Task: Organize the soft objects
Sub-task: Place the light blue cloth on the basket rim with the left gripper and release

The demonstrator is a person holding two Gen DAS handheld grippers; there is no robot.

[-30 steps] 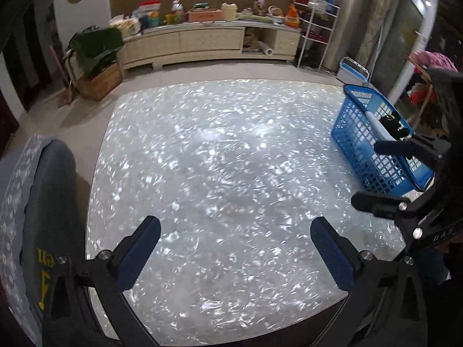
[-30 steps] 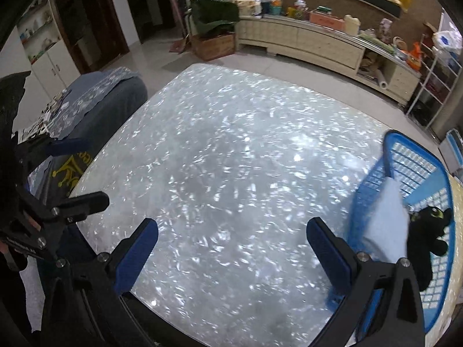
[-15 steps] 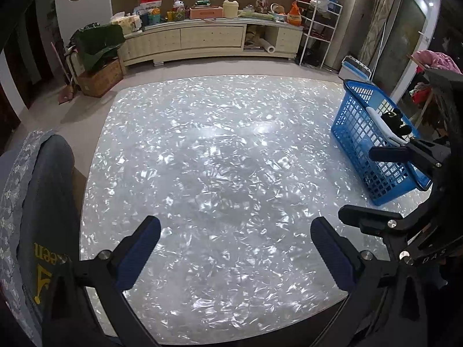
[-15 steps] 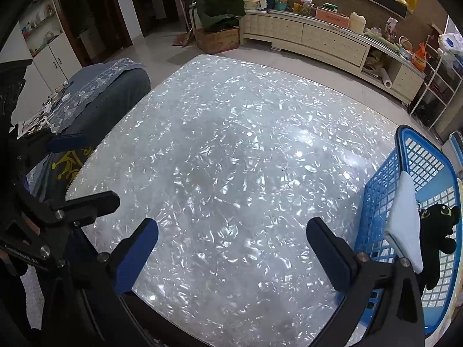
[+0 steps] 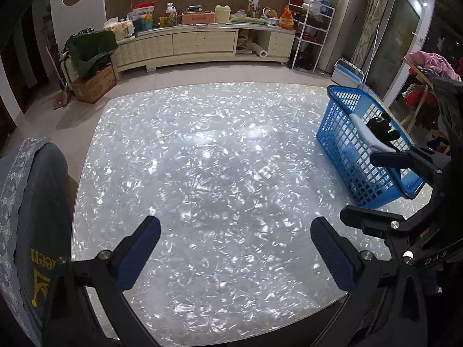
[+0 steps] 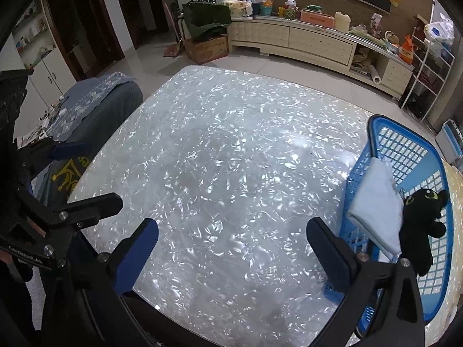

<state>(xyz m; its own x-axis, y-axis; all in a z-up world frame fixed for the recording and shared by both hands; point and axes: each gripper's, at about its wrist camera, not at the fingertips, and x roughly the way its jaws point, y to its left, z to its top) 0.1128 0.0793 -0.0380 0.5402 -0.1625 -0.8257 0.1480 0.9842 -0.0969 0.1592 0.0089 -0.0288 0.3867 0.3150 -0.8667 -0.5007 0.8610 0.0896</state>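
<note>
over the near edge of the table (image 5: 220,156) both grippers hover side by side, empty. left gripper (image 5: 235,248) has its 2 blue-padded fingers spread wide, nothing between them, just bare shimmering tabletop below. right gripper (image 6: 231,245) same: jaws released, wide apart, nothing held.

blue basket (image 5: 341,121) sits on the table's right side, well ahead of the left gripper and just beside the right gripper's right finger (image 6: 332,257). in the right wrist view the basket (image 6: 411,150) shows its lattice walls and floor clearly.

soft things are both at the basket:
- light blue cloth (image 6: 376,202), folded, draped over the basket's near long rim, part inside and part hanging on the outer side. in the left wrist view it reads as a pale strip (image 5: 367,136) along that rim.
- black plush toy (image 6: 422,219) with green eyes lies against the cloth on the inner side, body hanging down into the basket. left wrist view shows it (image 5: 382,127) sitting just past the cloth, above the rim line.

cloth and toy touch each other. the rest of the tabletop carries nothing.

to the left of the table, a dark blue-grey cover (image 6: 95,107) with yellow print lies over furniture. at the far wall a long cream cabinet (image 5: 202,43) is loaded with boxes and bottles.
</note>
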